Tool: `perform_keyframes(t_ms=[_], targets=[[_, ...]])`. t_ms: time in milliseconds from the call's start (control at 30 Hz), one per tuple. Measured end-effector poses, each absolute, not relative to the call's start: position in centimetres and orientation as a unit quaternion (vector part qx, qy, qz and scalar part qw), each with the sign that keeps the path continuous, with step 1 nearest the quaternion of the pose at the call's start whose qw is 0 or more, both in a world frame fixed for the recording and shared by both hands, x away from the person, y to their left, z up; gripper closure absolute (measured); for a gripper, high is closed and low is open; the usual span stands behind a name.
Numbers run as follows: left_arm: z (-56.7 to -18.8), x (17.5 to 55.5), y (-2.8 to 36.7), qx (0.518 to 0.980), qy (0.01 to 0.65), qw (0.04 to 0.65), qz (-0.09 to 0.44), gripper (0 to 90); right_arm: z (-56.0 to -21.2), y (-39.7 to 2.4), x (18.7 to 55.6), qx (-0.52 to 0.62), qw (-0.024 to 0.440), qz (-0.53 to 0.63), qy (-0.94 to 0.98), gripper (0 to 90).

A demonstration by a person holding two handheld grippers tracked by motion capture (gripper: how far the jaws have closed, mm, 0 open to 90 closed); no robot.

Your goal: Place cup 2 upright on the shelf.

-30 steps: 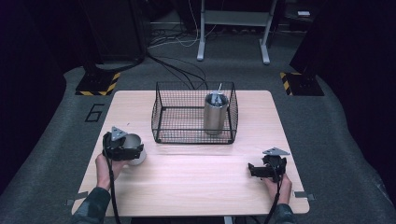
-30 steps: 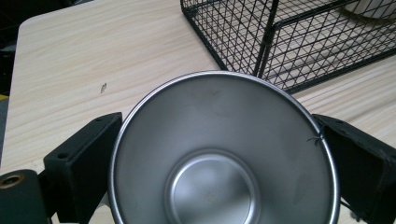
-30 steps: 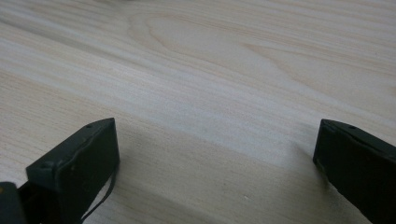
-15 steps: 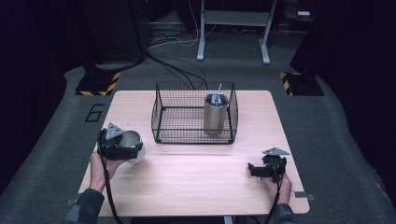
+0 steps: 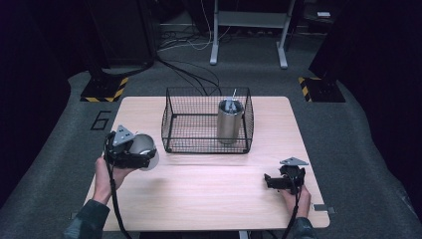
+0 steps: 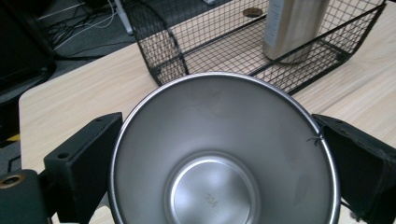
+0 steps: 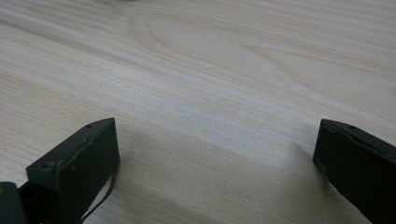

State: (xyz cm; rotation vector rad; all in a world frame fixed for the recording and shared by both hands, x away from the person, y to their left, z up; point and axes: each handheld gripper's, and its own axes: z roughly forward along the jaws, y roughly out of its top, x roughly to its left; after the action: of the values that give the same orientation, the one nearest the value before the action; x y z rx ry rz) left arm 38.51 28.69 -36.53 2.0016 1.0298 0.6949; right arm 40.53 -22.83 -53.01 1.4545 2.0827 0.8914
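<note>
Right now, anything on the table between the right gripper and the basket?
No. In the high view, bare tabletop runs from the right gripper to the basket. The right gripper view shows bare wood ahead too.

You have one black wire basket mid-table, one steel tumbler standing inside it, one steel bowl left of the basket, and two grippers, one left and one right of the basket
</note>
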Motion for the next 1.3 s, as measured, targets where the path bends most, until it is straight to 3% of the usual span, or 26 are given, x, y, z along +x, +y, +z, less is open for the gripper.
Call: perform_keyframes(t_ms=[1300], targets=[[-30.5,42.3,22.4,0.808,0.344,0.397,0.266,6.3,-53.0,-22.8,40.6,0.525,0.222,0.323,0.755,0.1]])
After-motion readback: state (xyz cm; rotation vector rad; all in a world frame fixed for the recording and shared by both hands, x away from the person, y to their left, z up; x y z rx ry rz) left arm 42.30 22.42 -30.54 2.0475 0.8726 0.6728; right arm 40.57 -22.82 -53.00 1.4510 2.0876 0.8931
